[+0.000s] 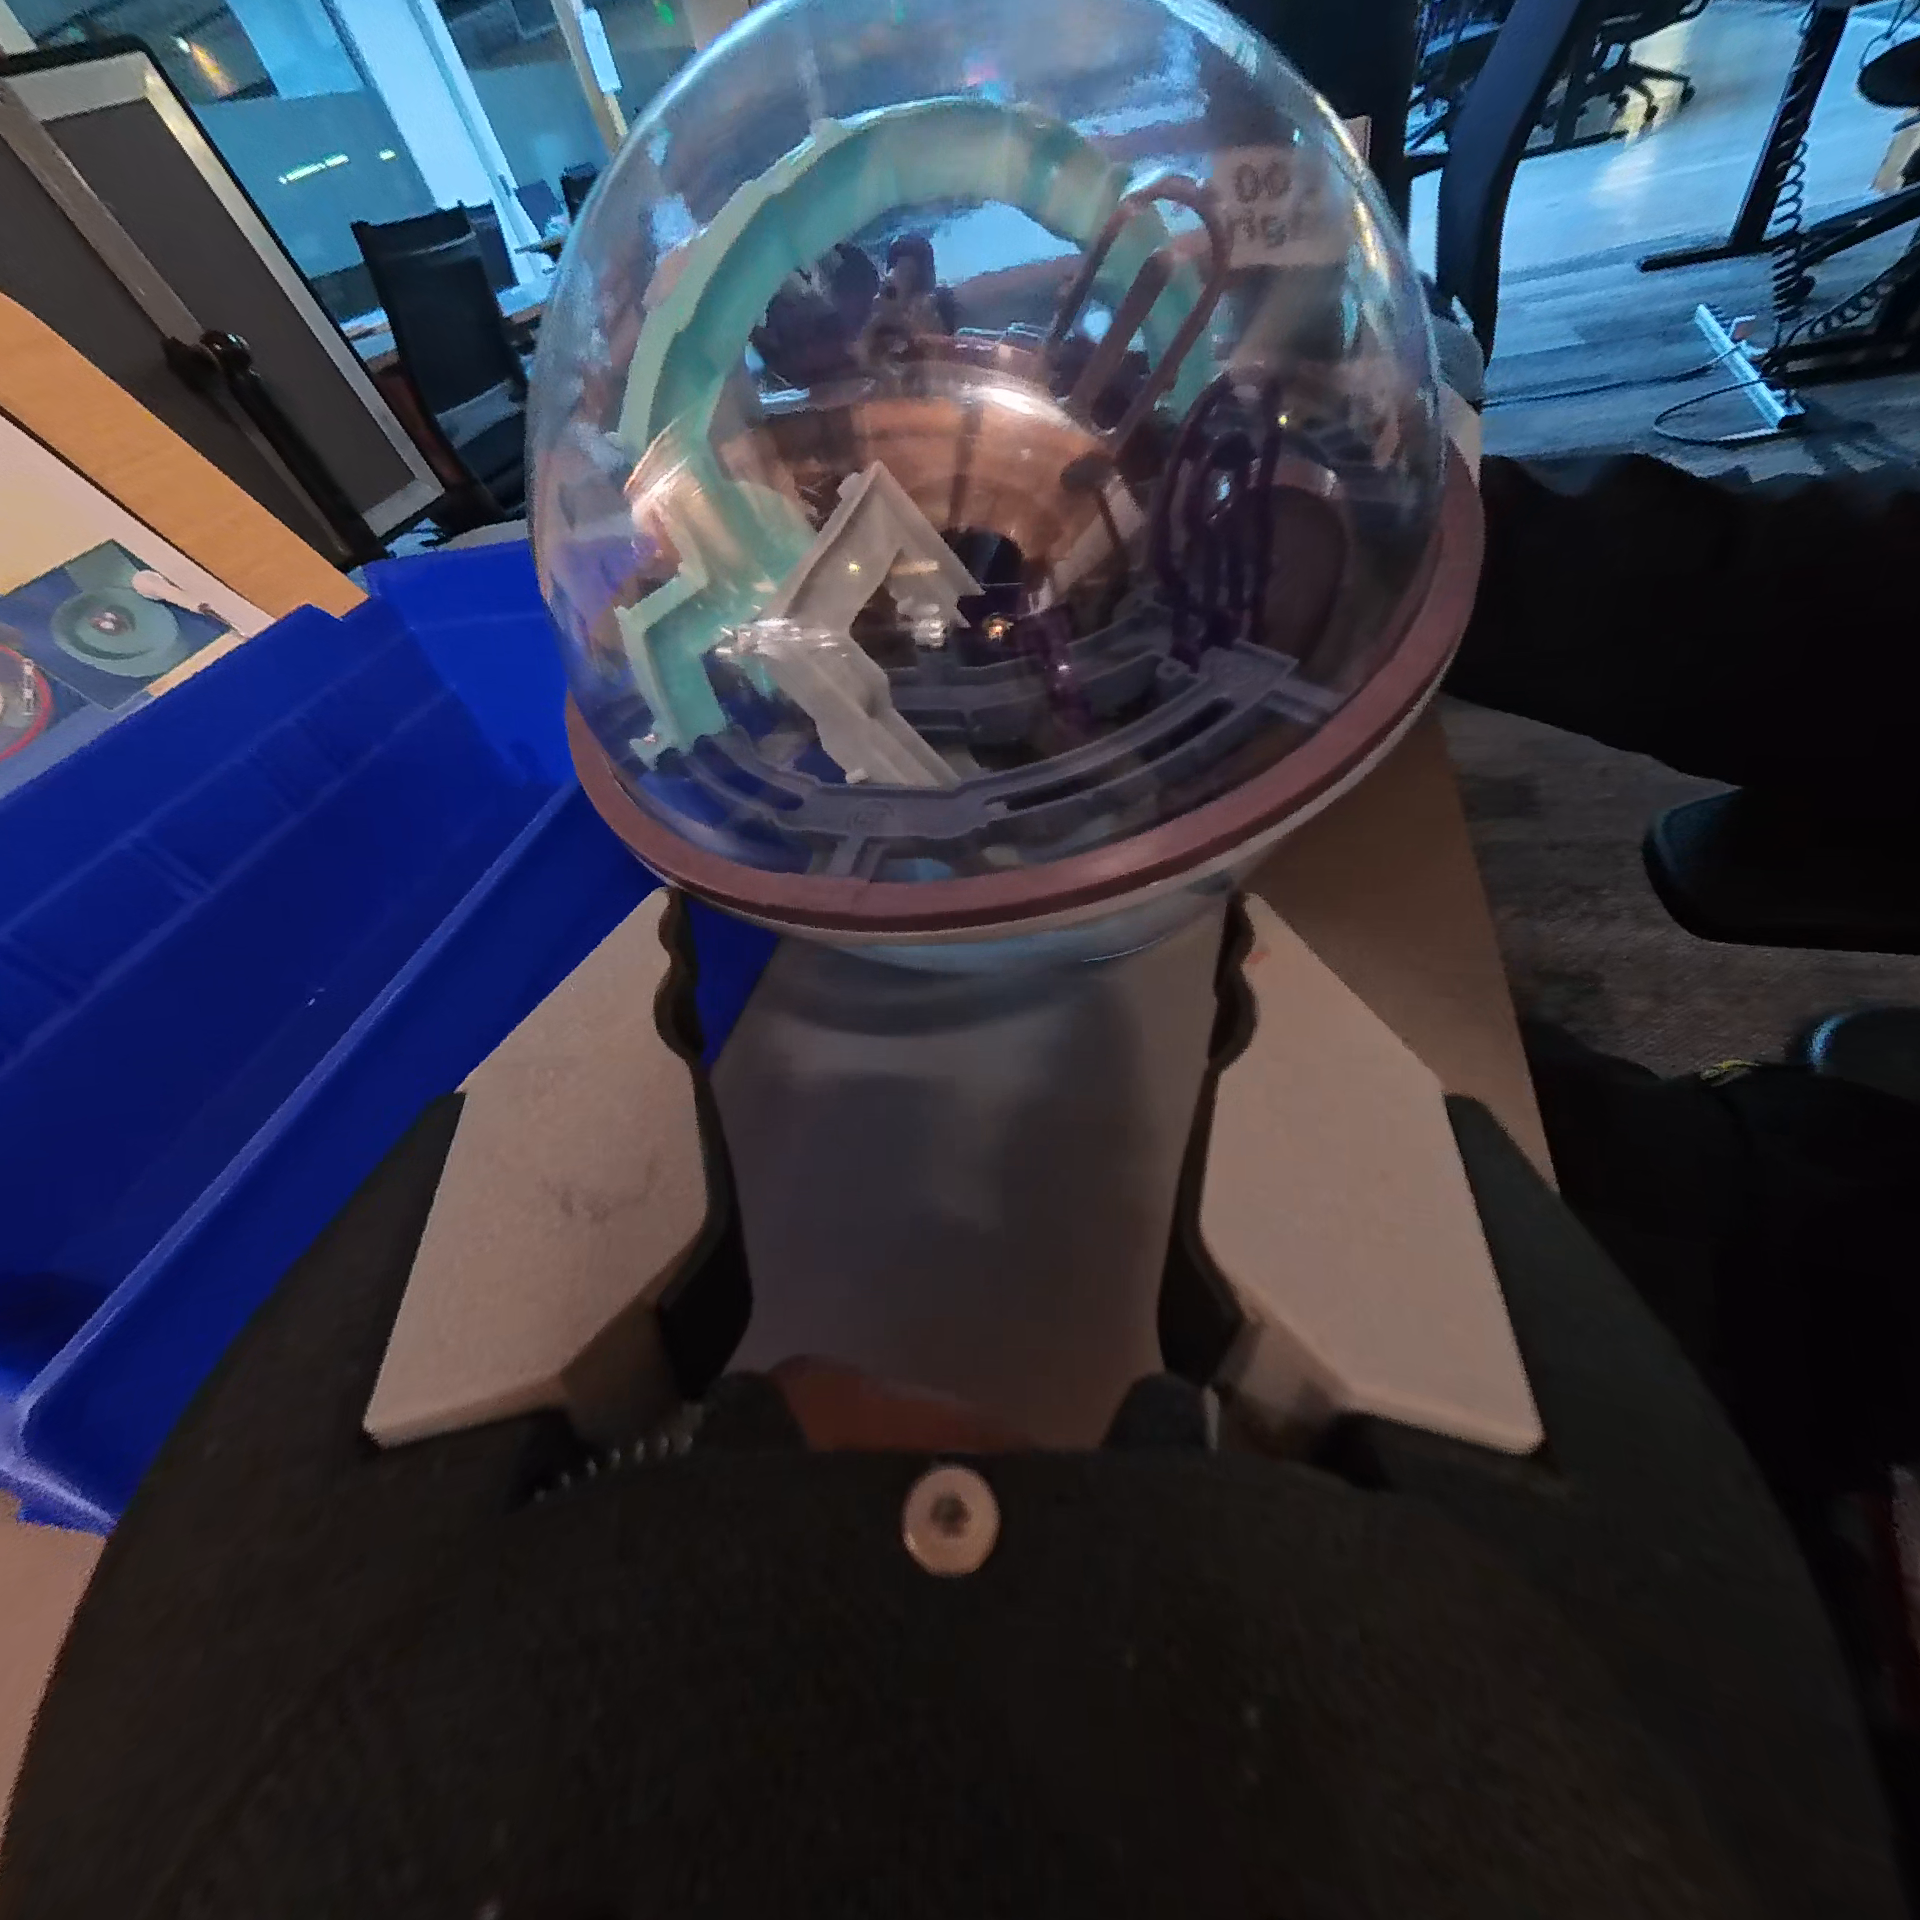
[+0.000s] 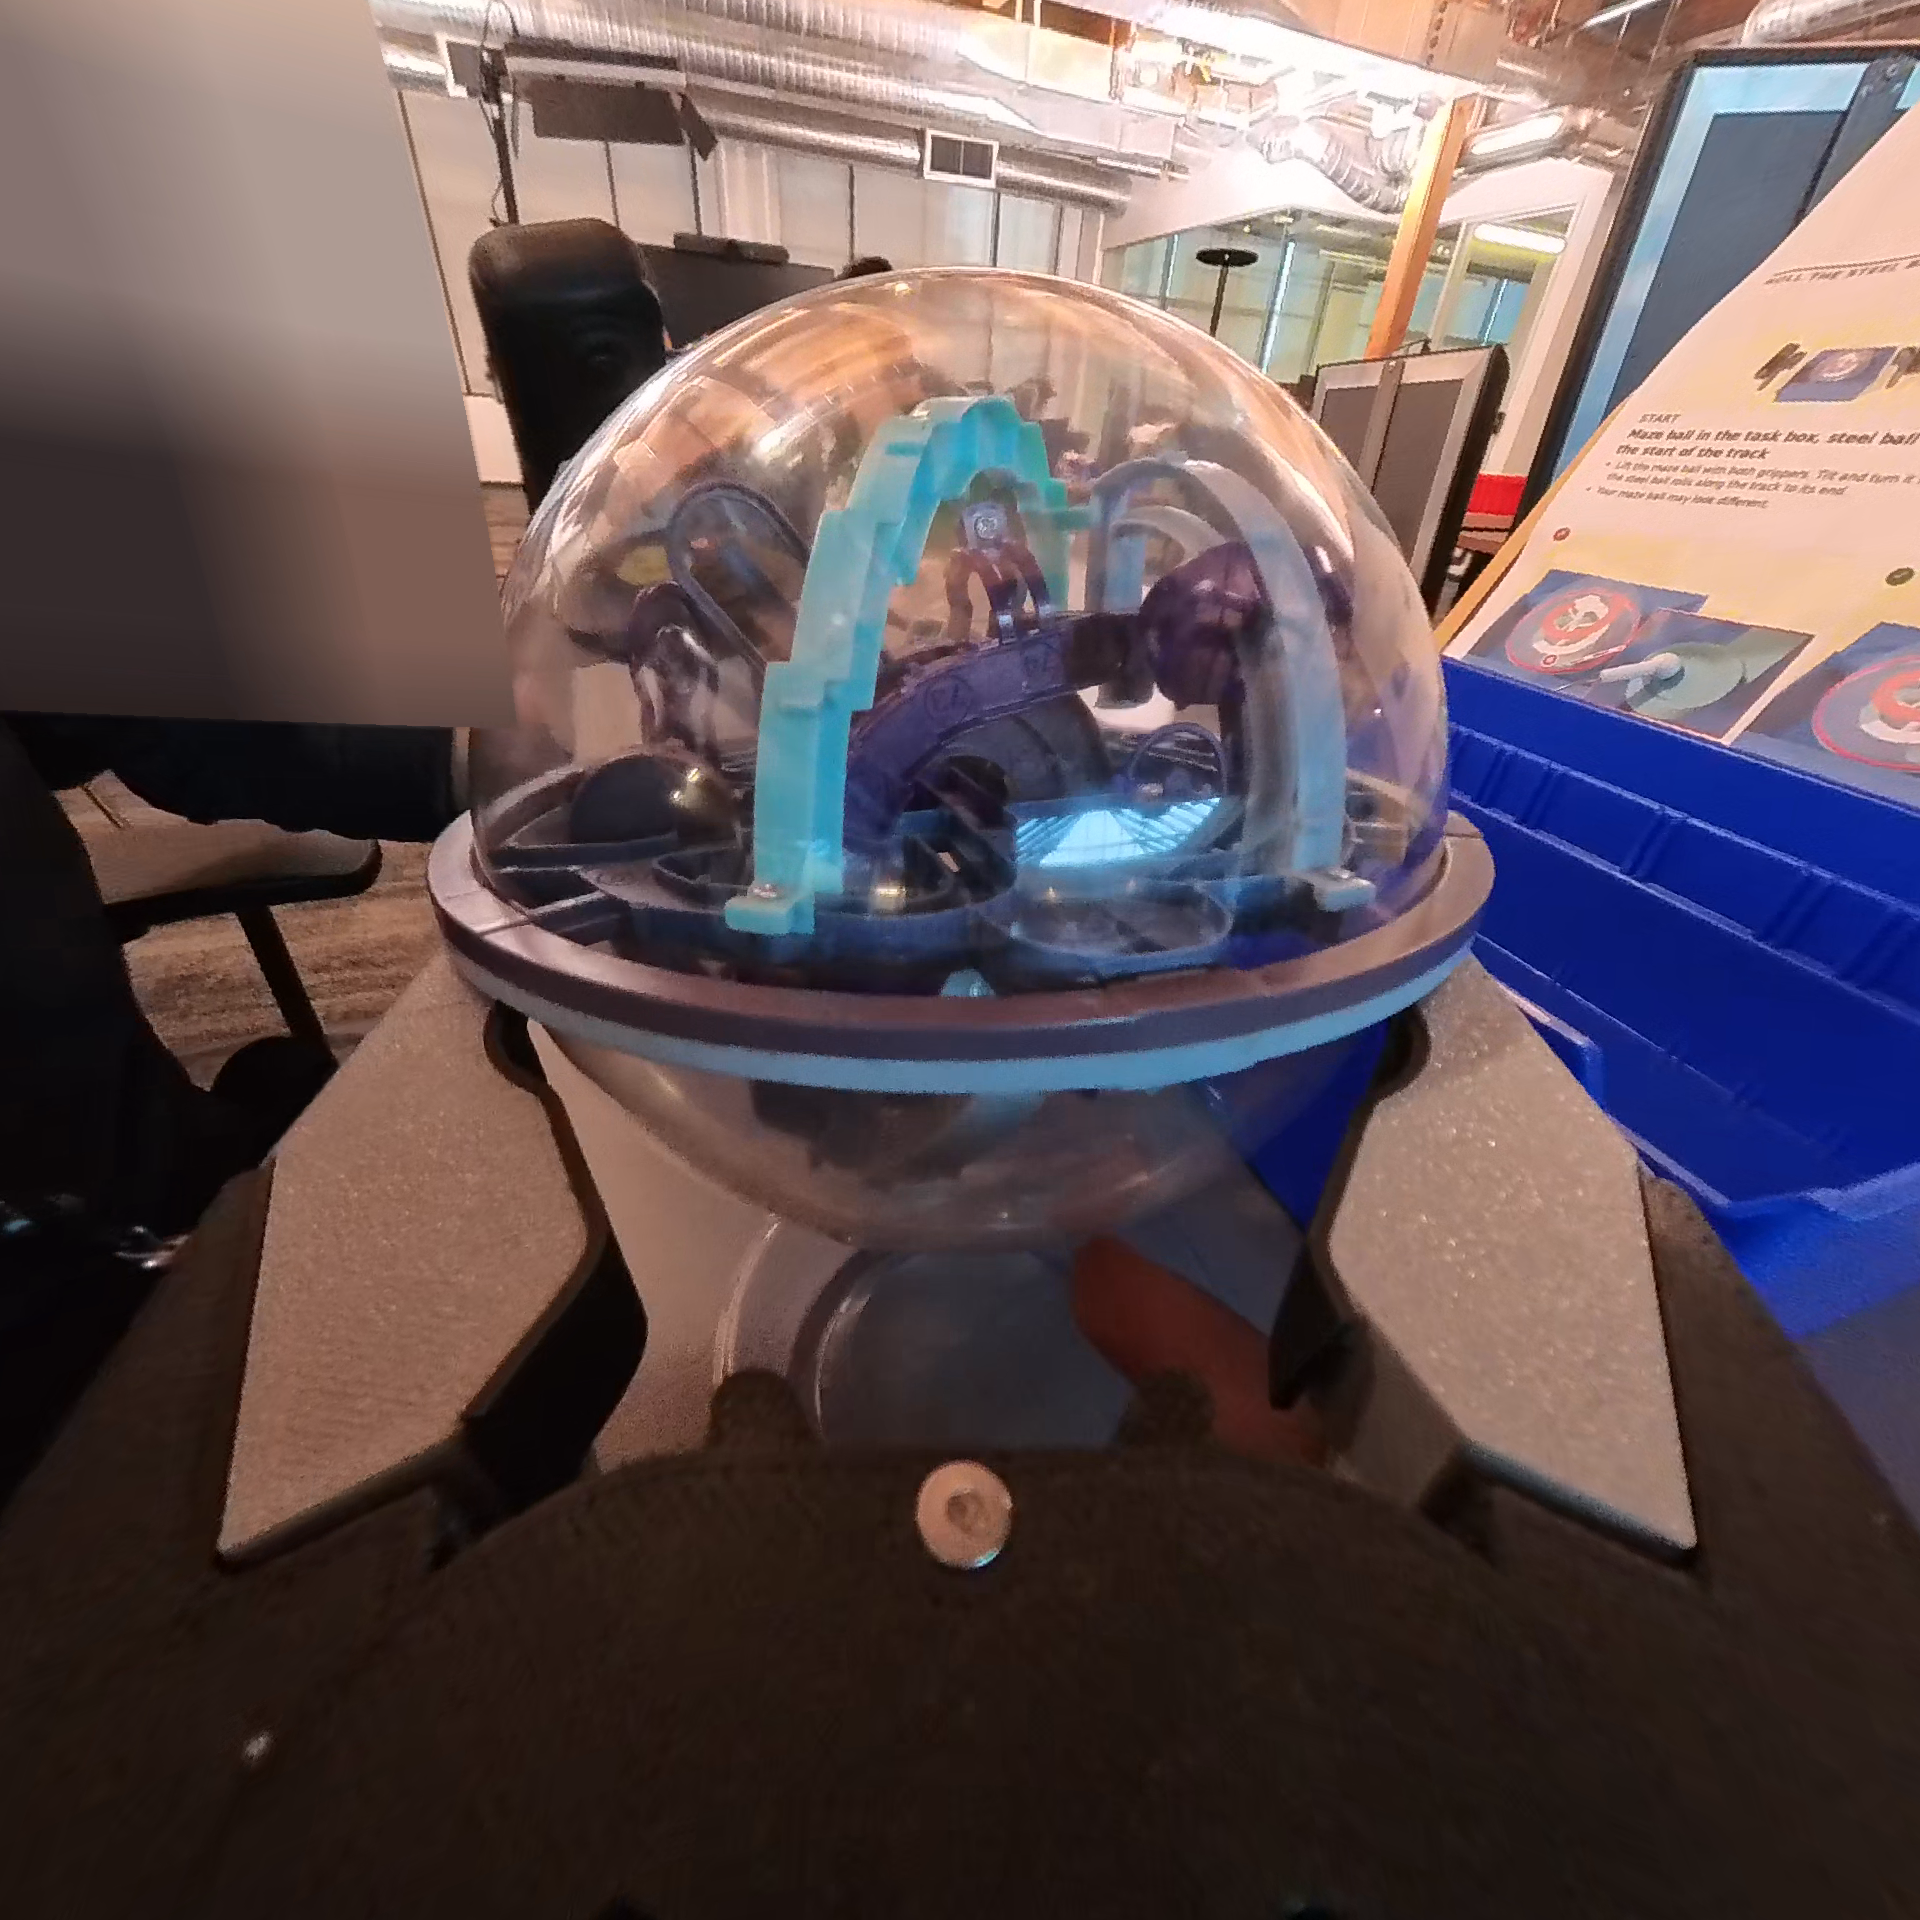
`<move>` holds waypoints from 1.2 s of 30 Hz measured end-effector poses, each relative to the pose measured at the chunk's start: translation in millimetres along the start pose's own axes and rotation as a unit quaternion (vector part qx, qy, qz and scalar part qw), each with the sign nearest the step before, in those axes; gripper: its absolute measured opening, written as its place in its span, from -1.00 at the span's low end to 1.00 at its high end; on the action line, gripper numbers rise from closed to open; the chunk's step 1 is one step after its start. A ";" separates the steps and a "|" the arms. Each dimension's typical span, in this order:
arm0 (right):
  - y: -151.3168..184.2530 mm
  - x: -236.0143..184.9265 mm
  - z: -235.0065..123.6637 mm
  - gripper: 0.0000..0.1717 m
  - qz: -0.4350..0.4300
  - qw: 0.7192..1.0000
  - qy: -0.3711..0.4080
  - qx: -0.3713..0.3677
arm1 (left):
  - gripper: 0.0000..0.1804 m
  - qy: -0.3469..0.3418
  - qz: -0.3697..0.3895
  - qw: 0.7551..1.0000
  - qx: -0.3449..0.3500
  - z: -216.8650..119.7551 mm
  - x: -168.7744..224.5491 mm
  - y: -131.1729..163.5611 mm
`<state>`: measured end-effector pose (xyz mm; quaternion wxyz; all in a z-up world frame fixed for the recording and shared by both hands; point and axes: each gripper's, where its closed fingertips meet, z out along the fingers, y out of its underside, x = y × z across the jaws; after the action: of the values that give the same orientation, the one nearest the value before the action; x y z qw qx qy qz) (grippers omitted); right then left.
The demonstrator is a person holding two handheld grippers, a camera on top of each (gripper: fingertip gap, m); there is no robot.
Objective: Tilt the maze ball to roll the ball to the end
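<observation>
Beside the blue bin [image 2: 1683, 987], both grippers, left [image 1: 956, 935] and right [image 2: 951, 1039], clamp the maze ball [image 2: 966, 727].

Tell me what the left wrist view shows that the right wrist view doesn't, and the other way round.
Only the left wrist view shows dark desk legs with a coiled cable on the floor behind. Only the right wrist view shows ceiling ducts, a clear round stand beneath the sphere, and a small steel ball on the track. Both show the clear maze ball above the fingers, the blue bin and an illustrated instruction card.
</observation>
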<state>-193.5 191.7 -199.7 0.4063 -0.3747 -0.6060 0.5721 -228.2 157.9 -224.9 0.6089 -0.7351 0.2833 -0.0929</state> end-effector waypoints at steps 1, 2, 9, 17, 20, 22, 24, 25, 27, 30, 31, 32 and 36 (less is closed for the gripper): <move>-0.5 -0.1 -0.1 0.82 0.001 1.000 -0.001 0.001 | 0.09 0.000 0.000 1.000 -0.001 0.0 0.2 0.3; -1.1 -0.3 -0.3 0.82 0.003 1.000 -0.002 0.003 | 0.09 0.000 0.000 1.000 -0.001 -0.1 0.3 0.0; -3.7 -1.1 -0.8 0.82 0.003 1.000 -0.005 0.010 | 0.07 0.007 -0.006 1.000 0.006 -1.8 1.5 -2.8; -3.1 -1.4 -0.4 0.83 0.007 1.000 -0.007 0.008 | 0.07 0.005 -0.004 1.000 0.017 -3.8 0.8 -7.2; -3.0 -1.1 -0.4 0.83 0.009 1.000 -0.007 0.008 | 0.07 0.004 -0.003 1.000 0.015 -3.2 0.8 -6.2; -3.2 -0.7 -0.6 0.83 0.010 1.000 -0.007 0.009 | 0.08 0.003 0.000 1.000 0.012 -2.3 1.1 -5.0; -4.1 -0.6 -1.1 0.83 0.010 1.000 -0.007 0.011 | 0.08 0.003 0.001 1.000 0.011 -1.5 1.6 -4.2; -4.7 -0.5 -1.4 0.83 0.012 1.000 -0.007 0.012 | 0.08 0.003 0.001 1.000 0.010 -1.1 1.8 -3.7; -5.3 0.1 -1.6 0.83 0.014 1.000 -0.006 0.014 | 0.08 0.001 0.001 1.000 0.008 -0.1 1.6 -3.4; -6.2 2.8 -1.5 0.82 0.016 1.000 -0.003 0.016 | 0.10 0.000 -0.018 1.000 0.014 2.2 -0.1 -5.7; -6.3 4.6 -1.1 0.82 0.021 1.000 -0.002 0.015 | 0.09 -0.002 -0.026 1.000 0.012 3.4 -1.8 -5.7; -7.0 6.1 -0.7 0.82 0.025 1.000 -0.001 0.016 | 0.10 -0.005 -0.030 0.999 0.012 4.2 -3.3 -6.2; -18.1 8.7 1.2 0.83 0.040 0.999 -0.007 0.023 | 0.13 -0.014 -0.031 0.999 0.019 1.1 -7.5 -18.3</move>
<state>-197.7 198.0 -181.0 0.3869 -0.3854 -0.5803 0.6042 -228.3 164.6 -206.3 0.6234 -0.7333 0.2496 -0.1068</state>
